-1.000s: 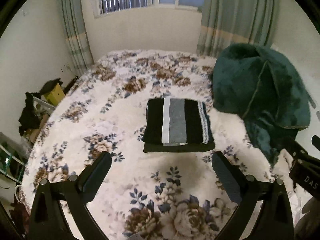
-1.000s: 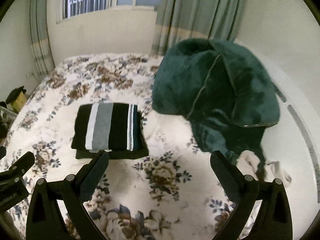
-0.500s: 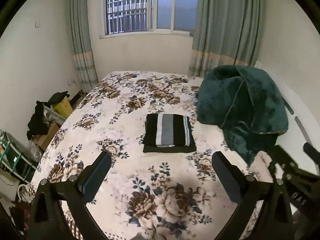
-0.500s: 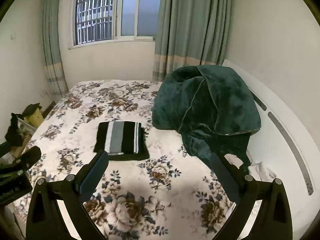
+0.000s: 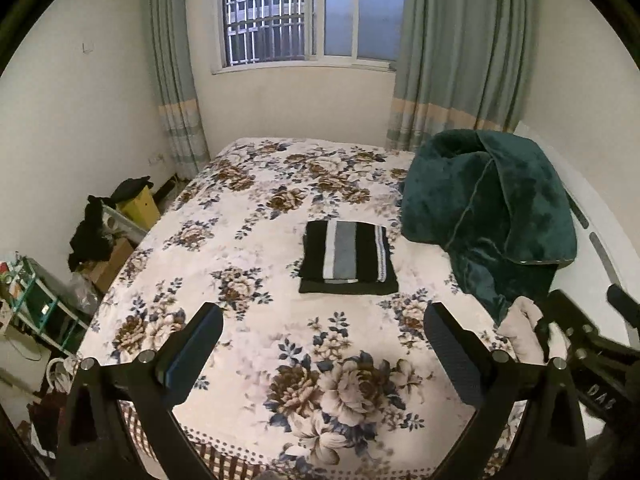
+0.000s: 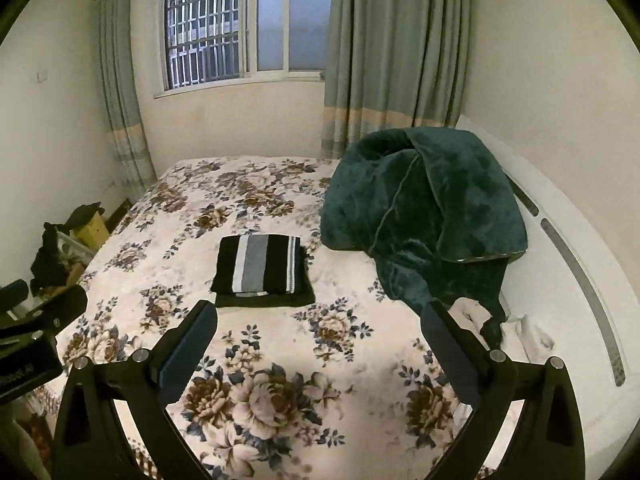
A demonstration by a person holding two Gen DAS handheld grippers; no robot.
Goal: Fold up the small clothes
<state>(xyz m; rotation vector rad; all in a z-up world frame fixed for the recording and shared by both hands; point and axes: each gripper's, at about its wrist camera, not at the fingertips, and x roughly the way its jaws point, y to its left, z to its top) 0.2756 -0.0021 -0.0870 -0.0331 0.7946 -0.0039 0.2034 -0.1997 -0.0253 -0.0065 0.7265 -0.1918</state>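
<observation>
A folded black garment with white and grey stripes (image 5: 347, 255) lies flat in the middle of the floral bedspread (image 5: 256, 216); it also shows in the right wrist view (image 6: 262, 269). My left gripper (image 5: 323, 346) is open and empty, held well back from the garment, above the bed's near end. My right gripper (image 6: 318, 338) is open and empty, also well short of the garment. The right gripper's body (image 5: 592, 360) shows at the right edge of the left wrist view. The left gripper's body (image 6: 28, 336) shows at the left edge of the right wrist view.
A heaped dark green blanket (image 5: 492, 212) lies on the bed's right side against a white headboard (image 6: 568, 264). A pale cloth (image 6: 472, 312) lies by its near end. Boxes, dark clothes and a shelf (image 5: 100, 236) stand on the floor left of the bed. A window with curtains (image 5: 308, 12) is behind.
Both grippers have pulled back and up from the bed, so the folded garment looks smaller and farther away. Both stay open. The garment has not moved.
</observation>
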